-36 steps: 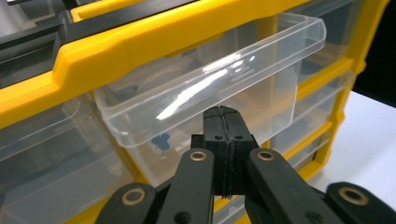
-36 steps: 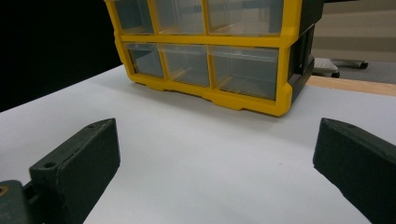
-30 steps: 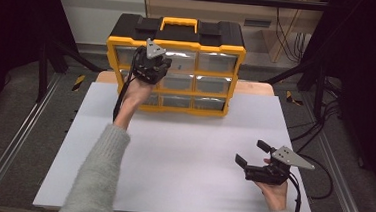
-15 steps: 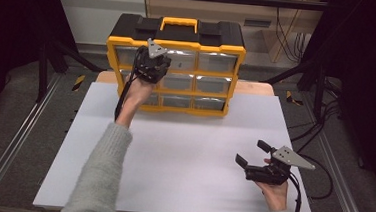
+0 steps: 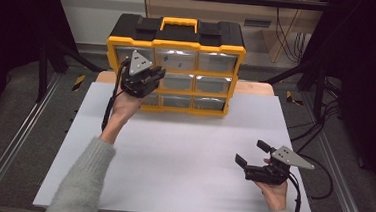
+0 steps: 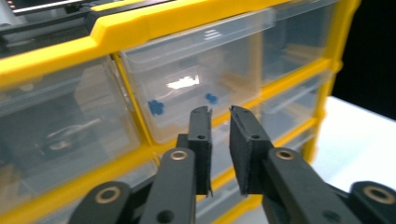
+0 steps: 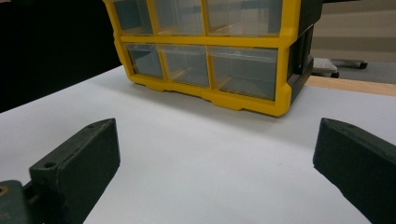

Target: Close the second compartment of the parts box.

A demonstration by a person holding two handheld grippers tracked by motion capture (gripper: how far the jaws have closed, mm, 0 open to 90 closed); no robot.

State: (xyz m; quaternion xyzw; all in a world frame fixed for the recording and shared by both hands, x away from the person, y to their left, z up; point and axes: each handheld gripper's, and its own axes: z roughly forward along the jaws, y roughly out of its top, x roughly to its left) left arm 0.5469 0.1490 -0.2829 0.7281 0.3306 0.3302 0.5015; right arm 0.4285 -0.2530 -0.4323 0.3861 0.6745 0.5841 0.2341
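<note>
A yellow and black organizer point(image 5: 176, 45) with clear drawers stands at the far edge of the white tabletop point(image 5: 182, 156). My left gripper point(image 5: 157, 75) hangs in front of its left drawers, pointing at them. In the left gripper view its jaws point(image 6: 219, 110) stand a narrow gap apart with nothing between them; they have just been opening. Beyond them the top middle drawer point(image 6: 187, 79) holds small blue pieces and seems to jut out a little. My right gripper point(image 5: 250, 151) rests low at the near right, wide open and empty, facing the organizer point(image 7: 210, 41).
A wooden strip point(image 5: 257, 88) edges the table behind the white board. Metal rails point(image 5: 18, 139) run along the left side, and cables point(image 5: 325, 125) lie on the floor at the right. Dark frame posts stand at both sides.
My left gripper has drawn back from the top row of drawers toward the person and slightly lower. Its jaws have parted. The right gripper has stayed put.
</note>
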